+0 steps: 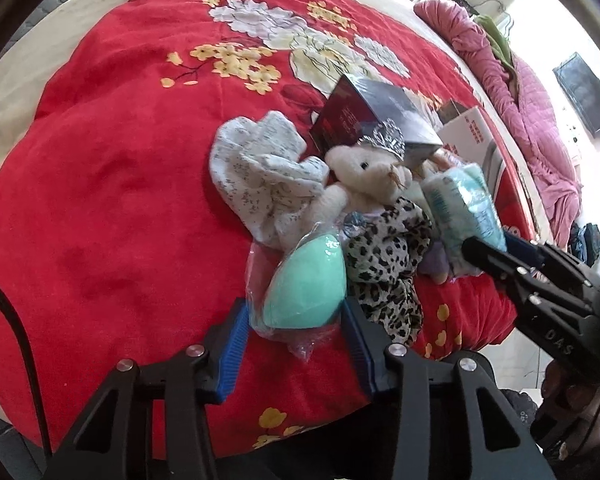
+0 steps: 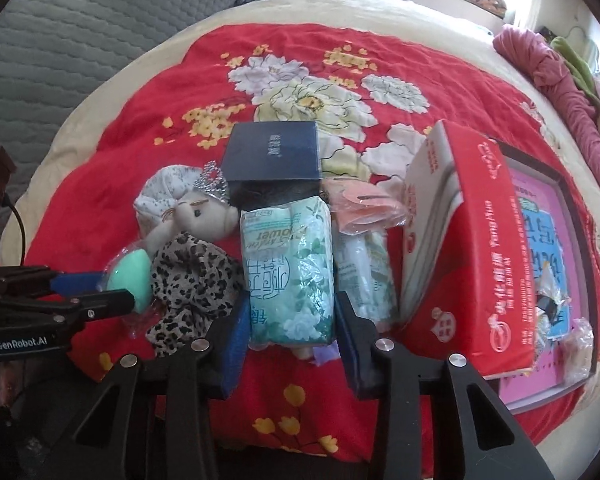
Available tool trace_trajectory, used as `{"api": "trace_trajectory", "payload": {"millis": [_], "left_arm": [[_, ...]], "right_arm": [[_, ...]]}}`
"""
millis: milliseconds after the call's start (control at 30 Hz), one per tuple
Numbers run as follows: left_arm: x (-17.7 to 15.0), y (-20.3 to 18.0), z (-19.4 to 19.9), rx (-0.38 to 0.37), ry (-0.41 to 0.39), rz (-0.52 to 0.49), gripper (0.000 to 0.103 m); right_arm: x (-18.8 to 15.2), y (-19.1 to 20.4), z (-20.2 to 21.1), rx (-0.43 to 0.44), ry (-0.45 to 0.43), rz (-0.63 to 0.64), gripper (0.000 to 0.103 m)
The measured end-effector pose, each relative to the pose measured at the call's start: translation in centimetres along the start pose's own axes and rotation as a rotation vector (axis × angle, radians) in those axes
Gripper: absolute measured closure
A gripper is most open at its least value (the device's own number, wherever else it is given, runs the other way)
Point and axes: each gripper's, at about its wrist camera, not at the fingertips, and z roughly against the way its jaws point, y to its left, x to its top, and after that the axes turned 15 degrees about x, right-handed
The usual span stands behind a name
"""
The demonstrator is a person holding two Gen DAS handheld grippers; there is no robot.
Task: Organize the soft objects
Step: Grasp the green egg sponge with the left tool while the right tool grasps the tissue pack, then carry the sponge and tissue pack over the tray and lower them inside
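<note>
Two soft things are bracketed by spread fingers — mint sponge (image 1: 304,280) by the left gripper (image 1: 296,344), tissue pack (image 2: 288,264) by the right gripper (image 2: 292,344) — neither visibly clamped; sorting on the bed (image 1: 100,200) seems barely begun.

blanket (image 1: 120,160): red, floral; sponge (image 1: 306,280): mint; cloth (image 1: 384,264): leopard-print

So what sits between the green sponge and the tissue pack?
The leopard-print cloth lies between the green sponge and the tissue pack, clearest in the right wrist view.
</note>
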Motion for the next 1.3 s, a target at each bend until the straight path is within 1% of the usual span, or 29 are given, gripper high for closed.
{"api": "trace_trajectory", "payload": {"millis": [100,200,333,433,567,700,933,1033,1300], "left_arm": [[0.0,-0.9,-0.4,0.011,0.003,-0.020,0.056],[0.1,-1.3,-1.1,0.004,0.028,-0.011,0.055],[0.0,-0.8,-0.7,-0.017,0.017,0.022,0.060],[0.0,-0.1,0.0,-0.009,-0.001,0.033,0.061],[0.1,1.1,1.3,-0.019,-0.026,0.067,0.061],[0.2,1.3,2.8,-0.023,-0.058,0.065,0.061],[0.5,0.3,5.7,-0.029,-0.119,0.043,0.061],[0.6,-0.6,6.7,-0.018,-0.134,0.027,0.061],[0.7,-2.9,9.5,-0.021,-0.187,0.000,0.061]], "right_arm": [[0.1,-0.2,0.5,0.021,-0.015,-0.021,0.062],[0.2,0.0,1.1,0.025,-0.026,-0.011,0.062],[-0.1,0.0,2.1,0.063,-0.048,-0.026,0.062],[-0.4,-0.4,2.8,0.077,-0.061,-0.050,0.062],[-0.6,-1.1,4.1,0.109,-0.087,-0.094,0.062],[-0.9,-1.4,5.6,0.105,-0.115,-0.102,0.062],[-0.9,-1.9,7.8,0.092,-0.161,-0.112,0.062],[-1.0,-1.9,8.6,0.090,-0.178,-0.113,0.062],[-1.4,-2.3,10.7,0.089,-0.228,-0.124,0.062]]}}
